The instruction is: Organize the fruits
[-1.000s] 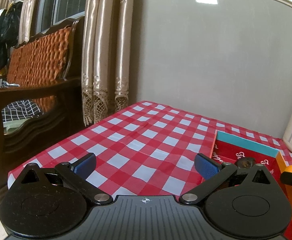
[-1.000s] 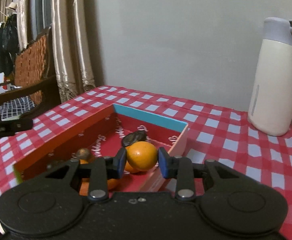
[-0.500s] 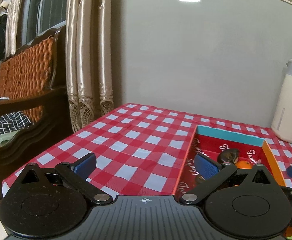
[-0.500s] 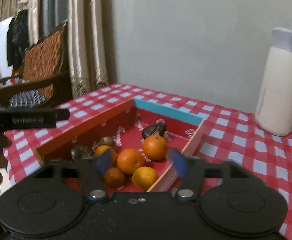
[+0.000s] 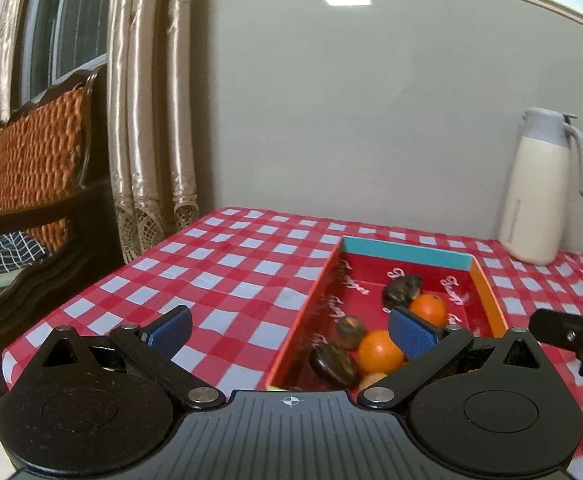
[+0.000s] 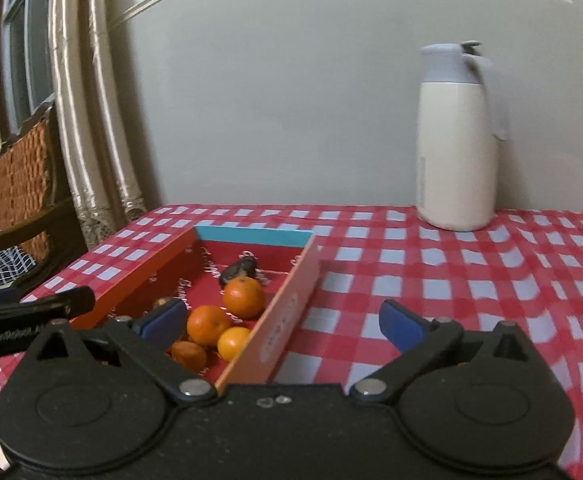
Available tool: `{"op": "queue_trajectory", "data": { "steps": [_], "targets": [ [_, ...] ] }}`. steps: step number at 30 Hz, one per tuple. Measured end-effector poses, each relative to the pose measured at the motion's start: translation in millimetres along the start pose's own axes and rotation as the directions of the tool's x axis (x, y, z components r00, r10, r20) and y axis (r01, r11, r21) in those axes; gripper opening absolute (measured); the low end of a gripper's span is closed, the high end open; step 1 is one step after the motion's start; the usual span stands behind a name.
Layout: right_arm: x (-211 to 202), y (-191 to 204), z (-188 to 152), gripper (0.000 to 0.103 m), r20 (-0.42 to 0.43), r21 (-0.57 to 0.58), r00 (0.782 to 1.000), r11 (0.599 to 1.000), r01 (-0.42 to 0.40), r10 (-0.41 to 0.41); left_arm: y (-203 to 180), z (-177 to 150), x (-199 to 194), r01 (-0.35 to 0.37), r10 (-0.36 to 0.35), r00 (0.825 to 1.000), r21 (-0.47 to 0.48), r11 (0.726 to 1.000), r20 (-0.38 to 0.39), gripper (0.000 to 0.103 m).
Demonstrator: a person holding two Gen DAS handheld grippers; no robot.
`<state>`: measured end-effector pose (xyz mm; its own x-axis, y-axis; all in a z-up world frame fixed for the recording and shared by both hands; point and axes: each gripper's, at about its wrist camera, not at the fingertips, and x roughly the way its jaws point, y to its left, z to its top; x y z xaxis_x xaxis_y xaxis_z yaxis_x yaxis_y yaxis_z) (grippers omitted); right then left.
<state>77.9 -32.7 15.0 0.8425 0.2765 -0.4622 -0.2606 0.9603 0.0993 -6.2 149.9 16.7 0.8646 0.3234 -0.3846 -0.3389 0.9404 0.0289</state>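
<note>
I see the worktop (image 6: 471, 280) under a glossy red-and-white checked cloth, and I take the box (image 6: 291, 300) on it as my landmark. The box is a shallow cardboard tray, rectangular, its long axis running away from me toward the wall, with a turquoise far end, orange side walls and a red printed floor. Beyond its far right corner stands a cream jug (image 6: 455, 140) with a grey lid, upright. Inside the box lie round, matte oranges (image 6: 243, 297), bunched toward the near end, with dark wrinkled fruits (image 5: 401, 290) among them, one at the far end. My left tongs (image 5: 289, 330) hover spread wide over the box's near left wall, holding nothing. My right tongs (image 6: 281, 322) are spread wide over its near right wall, empty.
</note>
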Motion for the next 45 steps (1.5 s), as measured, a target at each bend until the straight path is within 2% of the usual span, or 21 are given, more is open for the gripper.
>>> {"op": "queue_trajectory", "data": {
  "steps": [9,19,45],
  "targets": [
    [-12.7,-7.1,-13.6,0.103,-0.007,0.029,1.0,0.999,0.016,-0.015,-9.5,-5.7,-11.7,0.043,-0.043,0.999,0.016,0.999,-0.008,0.103],
    [-16.4,-15.8,-14.0,0.103,-0.002,0.051,1.0,0.998,0.024,-0.023,-19.4,-7.8,-13.0,0.045,-0.045,0.999,0.036,0.998,-0.006,0.103],
    [-12.7,-12.0,-15.0,0.103,-0.007,0.036,1.0,0.999,0.009,-0.008,-16.5,-7.9,-11.5,0.044,-0.044,0.999,0.027,0.999,-0.009,0.103]
  ]
}}
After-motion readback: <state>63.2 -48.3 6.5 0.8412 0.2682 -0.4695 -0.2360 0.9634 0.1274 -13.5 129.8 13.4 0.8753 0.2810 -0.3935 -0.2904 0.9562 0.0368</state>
